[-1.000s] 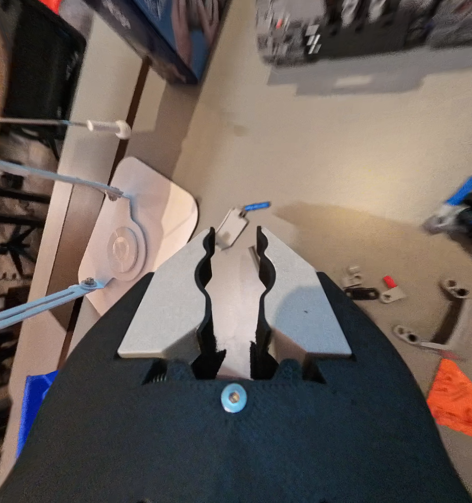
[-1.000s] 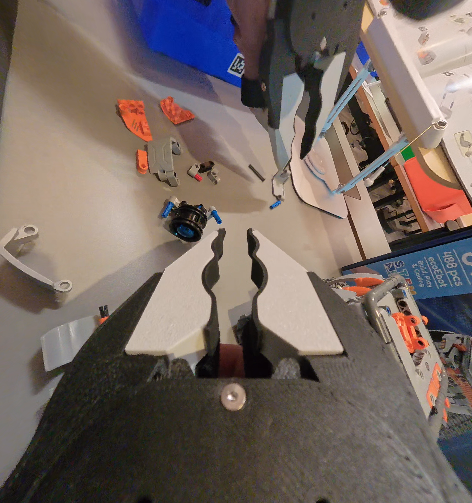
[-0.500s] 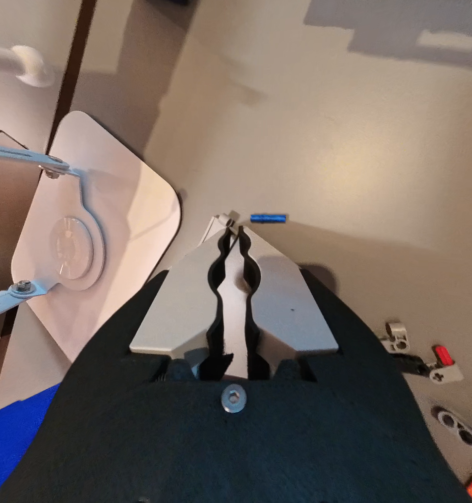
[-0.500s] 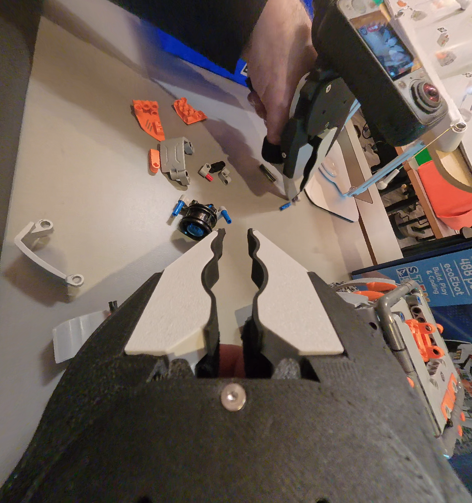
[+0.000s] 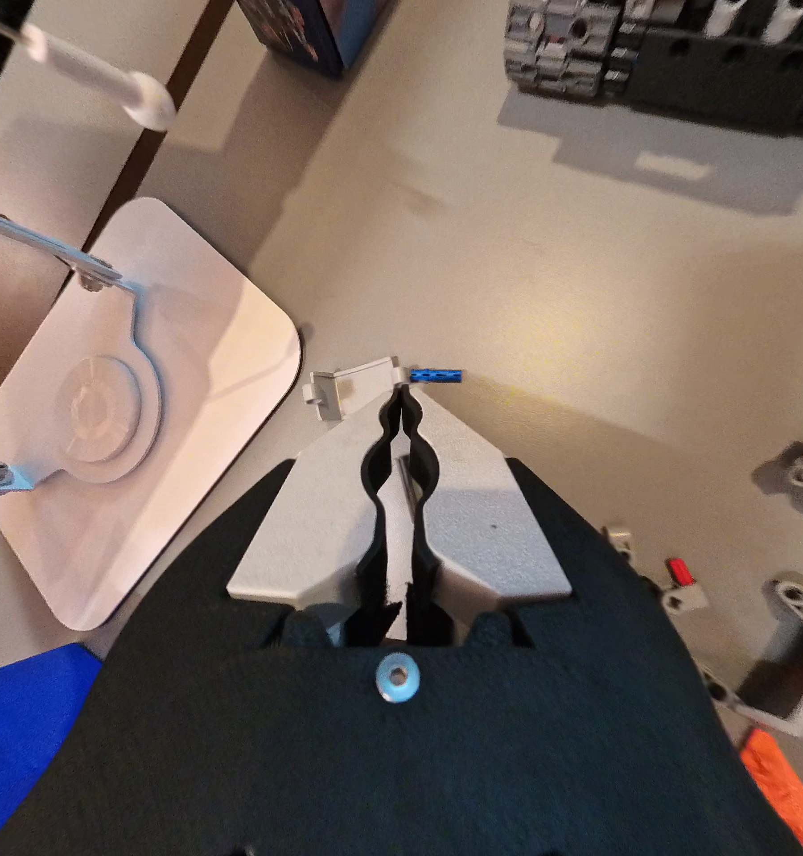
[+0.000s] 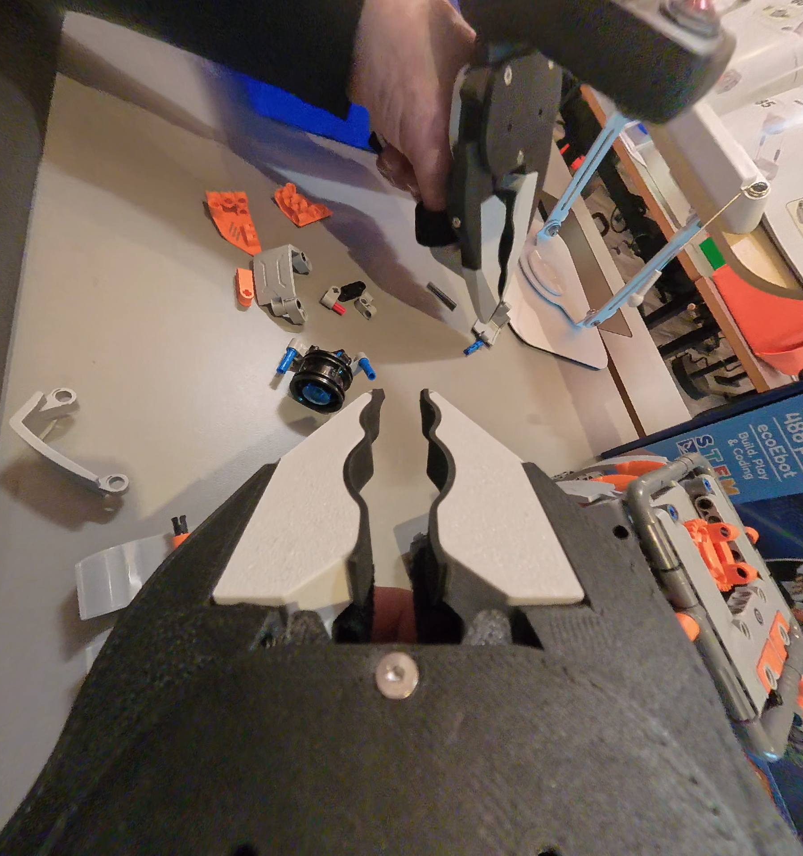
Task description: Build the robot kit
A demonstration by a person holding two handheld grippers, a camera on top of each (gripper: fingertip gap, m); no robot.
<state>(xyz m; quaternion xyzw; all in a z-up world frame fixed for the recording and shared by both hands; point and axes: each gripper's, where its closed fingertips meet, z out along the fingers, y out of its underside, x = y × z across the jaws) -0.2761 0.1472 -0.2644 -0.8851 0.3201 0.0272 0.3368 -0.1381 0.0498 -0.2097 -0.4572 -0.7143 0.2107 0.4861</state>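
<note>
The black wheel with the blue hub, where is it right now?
In the right wrist view the black wheel lies on the table just left of the open right gripper, with grey connector bricks beyond it.

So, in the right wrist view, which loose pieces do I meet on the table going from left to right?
Curved light grey arm piece → orange wedge plate → grey panel piece → black wheel with blue pins → left gripper shut on a small grey piece with a blue pin.

We see a smooth matt beige tabletop (image 5: 552,259), a small light-grey plastic panel piece (image 5: 344,389) and a glossy white metal stand base (image 5: 181,370).
</note>
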